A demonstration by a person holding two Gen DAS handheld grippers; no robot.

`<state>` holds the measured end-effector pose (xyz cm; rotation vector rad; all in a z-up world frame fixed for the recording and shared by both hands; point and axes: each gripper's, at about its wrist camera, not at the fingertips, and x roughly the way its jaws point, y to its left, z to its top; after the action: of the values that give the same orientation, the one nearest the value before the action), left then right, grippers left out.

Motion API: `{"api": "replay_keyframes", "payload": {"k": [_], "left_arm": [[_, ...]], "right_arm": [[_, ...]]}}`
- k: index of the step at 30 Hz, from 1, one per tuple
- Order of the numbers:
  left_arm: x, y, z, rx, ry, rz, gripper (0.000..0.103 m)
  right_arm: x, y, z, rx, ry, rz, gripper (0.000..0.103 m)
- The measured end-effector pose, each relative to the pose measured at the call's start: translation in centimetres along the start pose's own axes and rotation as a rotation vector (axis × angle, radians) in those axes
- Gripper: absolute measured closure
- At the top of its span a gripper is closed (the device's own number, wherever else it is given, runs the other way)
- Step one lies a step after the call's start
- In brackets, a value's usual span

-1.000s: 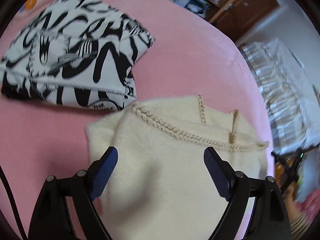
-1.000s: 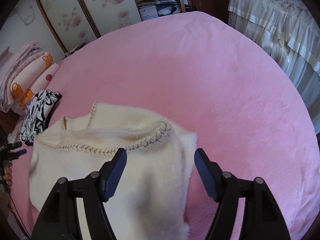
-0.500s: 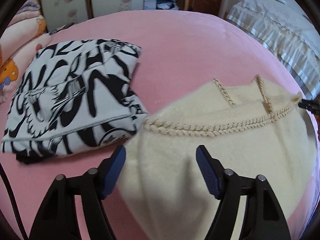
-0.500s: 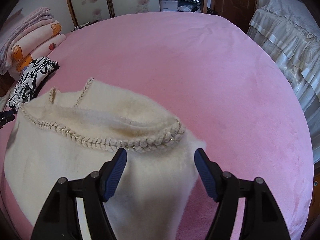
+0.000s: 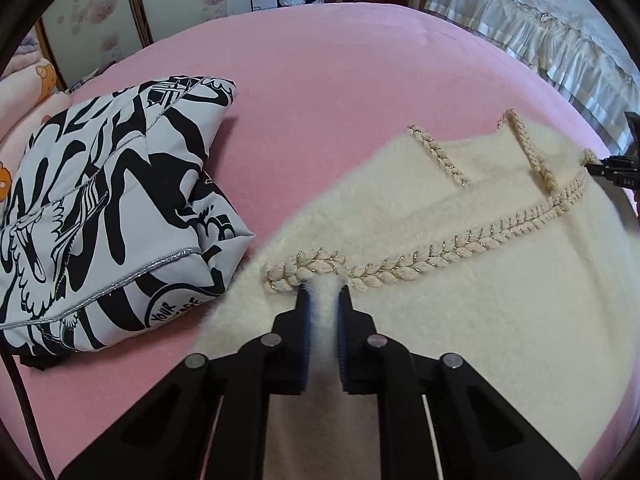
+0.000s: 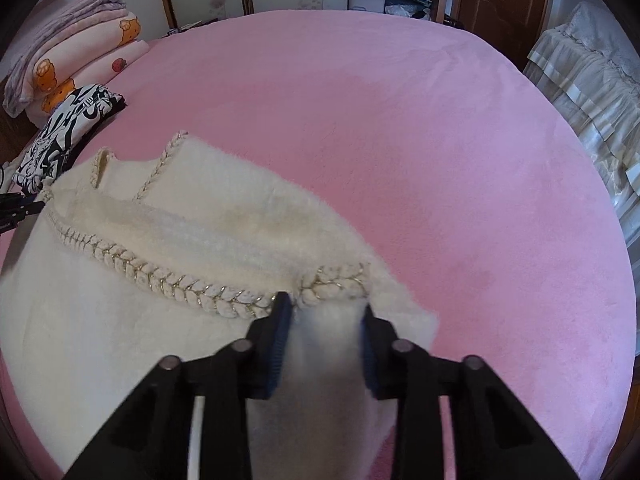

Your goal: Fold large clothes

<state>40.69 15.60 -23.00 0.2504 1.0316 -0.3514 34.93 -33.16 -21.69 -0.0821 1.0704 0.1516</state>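
Note:
A cream fuzzy garment (image 5: 480, 300) with braided gold-flecked trim (image 5: 460, 252) lies on the pink bed. My left gripper (image 5: 323, 294) is shut on its near left edge, just below the trim. In the right wrist view the same garment (image 6: 120, 320) spreads to the left, and my right gripper (image 6: 326, 308) has closed on its near right corner, with cloth bunched between the fingers below the braid (image 6: 160, 276). The right gripper's tip shows at the far right of the left wrist view (image 5: 616, 168).
A folded black-and-white printed garment (image 5: 100, 220) lies to the left, touching the cream one; it also shows in the right wrist view (image 6: 64, 128). Folded blankets (image 6: 72, 52) are stacked at the far left. Pink bed (image 6: 400, 140) extends ahead. A second bed with a frilled cover (image 5: 540, 32) stands on the right.
Both grippers were open above the cream garment; both have now closed on its near edge by the braided trim. The left view has swung right.

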Motion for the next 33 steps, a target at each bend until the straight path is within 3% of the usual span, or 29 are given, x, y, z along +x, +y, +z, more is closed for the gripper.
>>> {"api": "replay_keyframes", "payload": {"k": [4, 13, 19, 26, 30, 33], "left_arm": [[-1.7, -0.6, -0.1, -0.040, -0.034, 0.066, 0.098], [-8.3, 0.9, 1.7, -0.184, -0.178, 0.149, 0.099], [-6.4, 2.4, 3.2, -0.295, -0.181, 0.199, 0.099], [1.1, 3.2, 2.2, -0.358, -0.087, 0.254, 0.099], [2.5, 3.0, 1.7, -0.346, -0.088, 0.257, 0.099], [2.1, 2.6, 1.8, -0.330, -0.103, 0.241, 0.095]], "right_arm": [[-1.1, 0.4, -0.3, 0.015, -0.037, -0.042, 0.092], [-7.4, 0.3, 0.7, 0.070, -0.195, -0.069, 0.094], [-7.3, -0.9, 2.8, 0.158, -0.240, -0.083, 0.094], [-0.7, -2.0, 3.6, 0.256, -0.112, -0.125, 0.095], [2.6, -3.5, 2.2, 0.331, -0.039, -0.093, 0.094], [2.7, -3.4, 2.4, 0.322, -0.025, -0.095, 0.092]]}}
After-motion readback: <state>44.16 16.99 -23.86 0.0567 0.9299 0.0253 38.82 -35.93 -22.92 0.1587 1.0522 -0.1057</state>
